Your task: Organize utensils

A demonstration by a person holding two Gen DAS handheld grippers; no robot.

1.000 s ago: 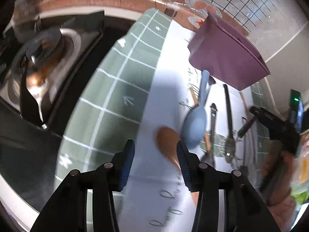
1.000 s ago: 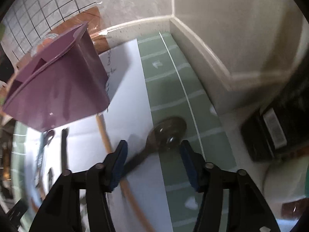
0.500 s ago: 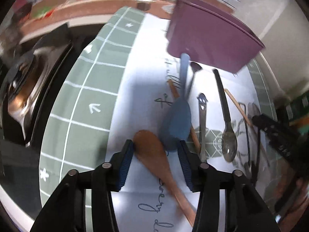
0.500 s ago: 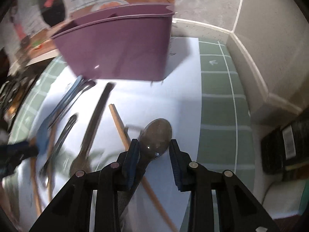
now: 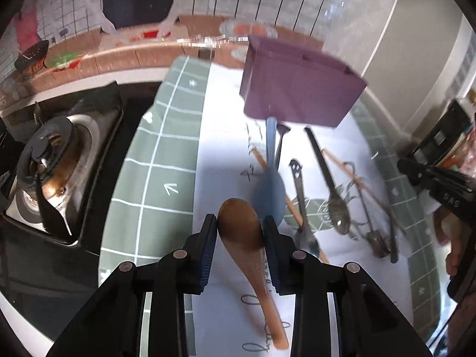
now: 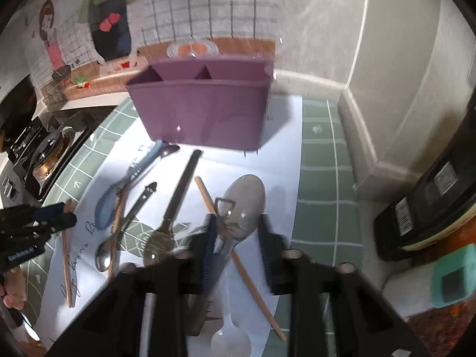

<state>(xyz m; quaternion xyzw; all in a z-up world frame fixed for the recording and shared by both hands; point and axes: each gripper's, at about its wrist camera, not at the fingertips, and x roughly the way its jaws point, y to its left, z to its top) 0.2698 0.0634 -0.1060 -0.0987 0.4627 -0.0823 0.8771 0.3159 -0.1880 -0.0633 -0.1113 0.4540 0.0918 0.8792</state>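
My left gripper (image 5: 239,232) is shut on the bowl of a brown wooden spoon (image 5: 242,226), whose handle hangs down toward the white mat. My right gripper (image 6: 236,229) is shut on a grey metal spoon (image 6: 244,202), bowl pointing forward. A purple utensil caddy (image 6: 205,110) with compartments stands at the back of the mat; it also shows in the left wrist view (image 5: 300,92). A blue spoon (image 5: 267,190), a black-handled spoon (image 5: 327,178), a metal spoon (image 6: 105,253) and wooden chopsticks (image 6: 238,258) lie on the mat.
A gas stove burner (image 5: 50,163) sits to the left of the green grid mat (image 5: 160,154). A wall corner and a dark box (image 6: 422,202) stand at the right. A white plastic spoon (image 6: 230,336) lies under the right gripper.
My left gripper has closed on the wooden spoon's bowl and lifted it. My right gripper holds the metal spoon and has risen and turned to face the caddy.
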